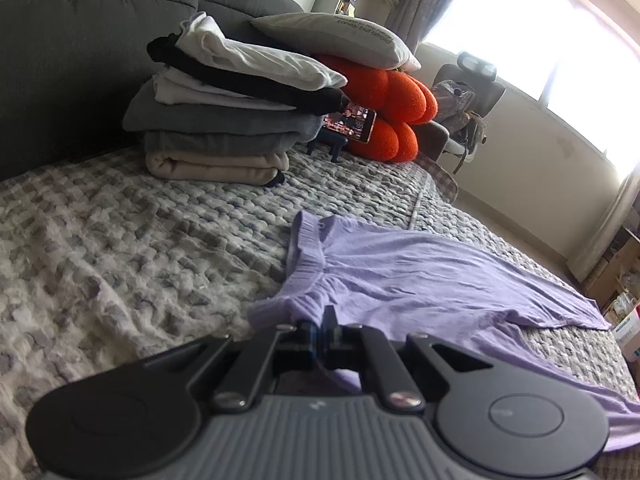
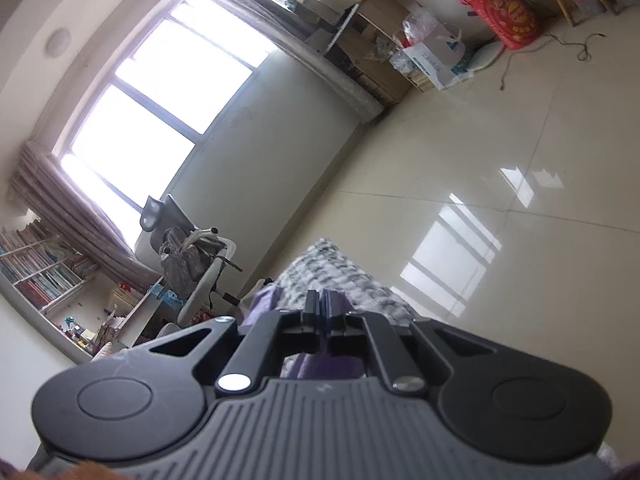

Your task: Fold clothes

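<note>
A lilac T-shirt [image 1: 420, 276] lies spread on the grey knitted bedspread [image 1: 120, 240], collar toward the folded pile. My left gripper [image 1: 322, 322] is shut on the shirt's near shoulder edge, low over the cover. In the right wrist view, my right gripper [image 2: 320, 304] is shut on a fold of the same lilac shirt [image 2: 264, 300] at the bed's edge, tilted toward the room. Purple cloth also shows under that gripper's linkage. A stack of folded clothes [image 1: 224, 120] in white, black, grey and beige stands at the back of the bed.
Grey sofa cushions [image 1: 80, 40] rise behind the stack. An orange plush cushion [image 1: 392, 104] with a white pillow [image 1: 340, 36] on it and a phone on a stand [image 1: 348, 122] sit to the right. Beyond the bed: an office chair [image 2: 192, 256], glossy tiled floor [image 2: 500, 200], boxes [image 2: 432, 60].
</note>
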`<state>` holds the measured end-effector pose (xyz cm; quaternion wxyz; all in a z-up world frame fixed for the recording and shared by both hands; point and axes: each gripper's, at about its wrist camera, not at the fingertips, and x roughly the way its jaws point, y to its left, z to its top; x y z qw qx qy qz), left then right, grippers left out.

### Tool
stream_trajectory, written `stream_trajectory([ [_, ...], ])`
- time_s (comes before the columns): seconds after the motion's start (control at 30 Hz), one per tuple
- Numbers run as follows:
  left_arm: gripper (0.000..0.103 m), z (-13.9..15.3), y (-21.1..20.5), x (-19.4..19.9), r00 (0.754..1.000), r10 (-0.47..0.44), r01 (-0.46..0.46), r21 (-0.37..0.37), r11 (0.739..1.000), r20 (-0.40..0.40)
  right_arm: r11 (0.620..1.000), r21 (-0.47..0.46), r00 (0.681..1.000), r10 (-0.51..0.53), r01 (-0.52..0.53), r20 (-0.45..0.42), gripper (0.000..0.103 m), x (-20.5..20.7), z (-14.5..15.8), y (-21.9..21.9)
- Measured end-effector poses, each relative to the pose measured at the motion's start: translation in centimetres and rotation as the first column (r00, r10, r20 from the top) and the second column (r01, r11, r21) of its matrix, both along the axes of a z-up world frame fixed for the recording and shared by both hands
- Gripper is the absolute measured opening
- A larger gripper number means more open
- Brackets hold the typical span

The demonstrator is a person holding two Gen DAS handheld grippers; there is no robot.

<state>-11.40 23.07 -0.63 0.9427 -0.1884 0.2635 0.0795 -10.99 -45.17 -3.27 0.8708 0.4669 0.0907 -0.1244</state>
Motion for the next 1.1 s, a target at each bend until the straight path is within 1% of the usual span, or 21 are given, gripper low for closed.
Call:
stream_trajectory([
  [0.1, 0.003, 0.0, 0.0, 0.0, 1.0, 0.0, 0.0, 0.001, 1.0, -0.001, 1.0, 0.008, 1.0, -0.013, 0.014, -0.005, 0.003, -0.5, -0.2, -0.1],
  [0.23, 0.003, 0.3, -0.2, 0.0, 1.0, -0.001, 0.001, 0.006, 1.0, 0.007, 1.0, 0.0, 0.999, -0.031, 0.031, 0.013, 0.002, -1.1, 0.5, -0.2],
  [0.33, 0.002, 0.4, -0.2, 0.0, 1.0, -0.005, 0.005, 0.01, 1.0, 0.015, 0.999, -0.023, 0.999, -0.036, 0.036, 0.028, 0.002, -1.4, 1.2, -0.5],
  [0.43, 0.002, -0.2, -0.4, 0.2, 1.0, -0.008, 0.009, 0.012, 1.0, -0.002, 1.0, -0.026, 1.0, -0.001, 0.0, -0.025, 0.002, -0.9, 0.6, -0.4],
  [0.53, 0.002, -0.8, -0.2, 0.2, 1.0, -0.003, 0.003, 0.001, 1.0, -0.019, 0.999, -0.019, 0.997, 0.027, -0.029, -0.079, 0.013, -0.8, -0.6, 0.0],
  [0.63, 0.002, -0.9, 0.1, 0.2, 1.0, -0.003, 0.003, -0.003, 1.0, -0.019, 0.998, -0.01, 0.99, 0.056, -0.058, -0.132, 0.014, -0.7, -1.9, 0.4],
  [0.8, 0.002, -0.9, 0.1, 0.2, 1.0, -0.005, 0.005, 0.0, 1.0, -0.014, 0.99, 0.101, 0.974, 0.115, -0.096, -0.194, 0.014, -0.4, -4.1, 0.1],
  [0.93, 0.002, -0.9, -0.2, 0.2, 1.0, -0.006, 0.006, 0.005, 1.0, -0.015, 0.975, 0.211, 0.981, 0.106, -0.071, -0.162, 0.019, -0.8, -4.8, -0.7],
  [1.0, 0.002, -0.9, -0.2, 0.2, 1.0, -0.004, 0.004, 0.006, 1.0, -0.014, 0.971, 0.233, 0.982, 0.095, -0.056, -0.161, 0.033, -0.9, -4.8, -0.9],
  [1.03, 0.002, -0.9, -0.2, 0.2, 1.0, -0.004, 0.004, 0.006, 1.0, -0.014, 0.972, 0.23, 0.983, 0.085, -0.046, -0.162, 0.047, -0.9, -4.6, -1.0],
  [1.07, 0.002, -0.9, -0.2, 0.3, 1.0, -0.005, 0.005, 0.008, 1.0, -0.014, 0.973, 0.226, 0.984, 0.077, -0.039, -0.162, 0.054, -0.9, -4.5, -1.1],
  [1.1, 0.002, -0.8, -0.2, 0.3, 1.0, -0.006, 0.006, 0.01, 1.0, -0.014, 0.973, 0.228, 0.984, 0.079, -0.042, -0.158, 0.054, -0.6, -4.3, -1.2],
])
